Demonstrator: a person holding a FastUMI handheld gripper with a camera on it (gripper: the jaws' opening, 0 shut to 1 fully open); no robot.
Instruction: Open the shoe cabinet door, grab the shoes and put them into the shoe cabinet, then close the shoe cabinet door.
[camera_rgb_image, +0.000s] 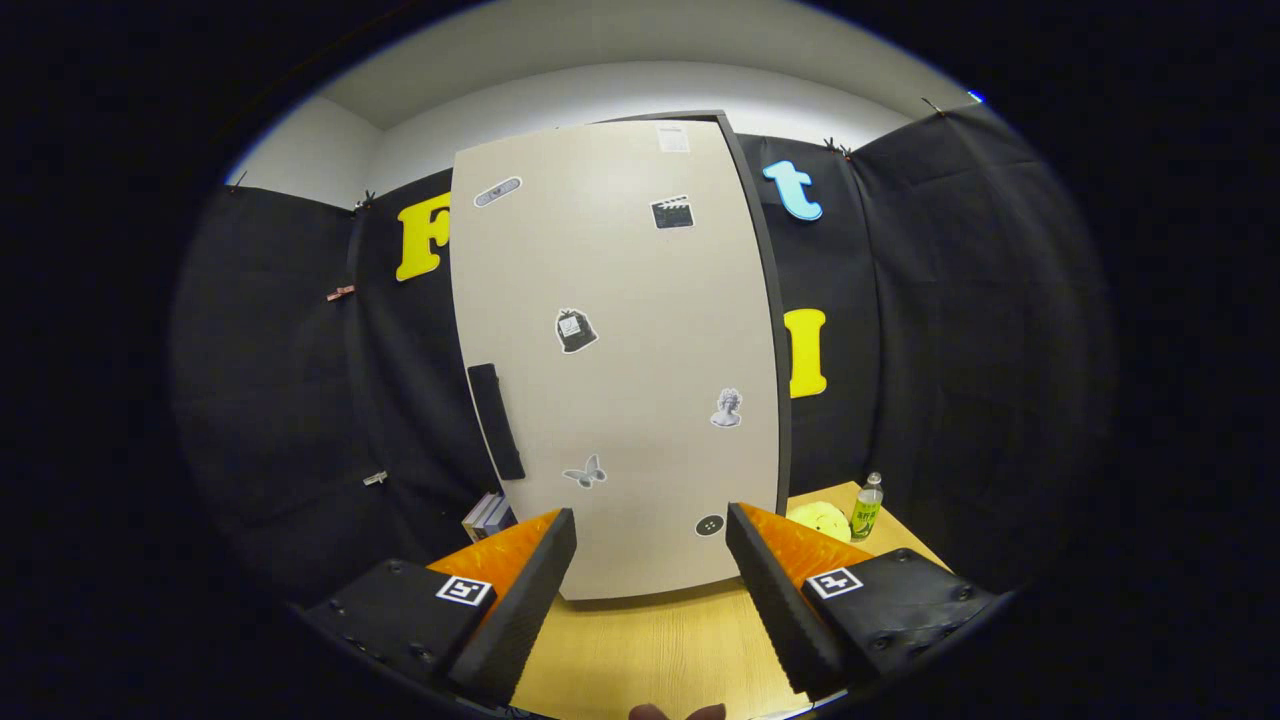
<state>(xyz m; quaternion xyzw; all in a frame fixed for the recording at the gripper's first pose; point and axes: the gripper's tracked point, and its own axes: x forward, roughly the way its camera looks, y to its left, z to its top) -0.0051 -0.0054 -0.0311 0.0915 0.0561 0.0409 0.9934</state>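
Observation:
The tall beige shoe cabinet door stands shut on the wooden table, straight ahead of my fingers. It carries several small stickers and a black vertical handle on its left side. My gripper hovers open above the table, a short way in front of the door's bottom edge, with nothing between its fingers. The handle sits above and slightly left of the left finger.
A small plastic bottle and a round yellow object sit to the right of the cabinet. A few books lean by its lower left corner. Black cloth walls surround the table.

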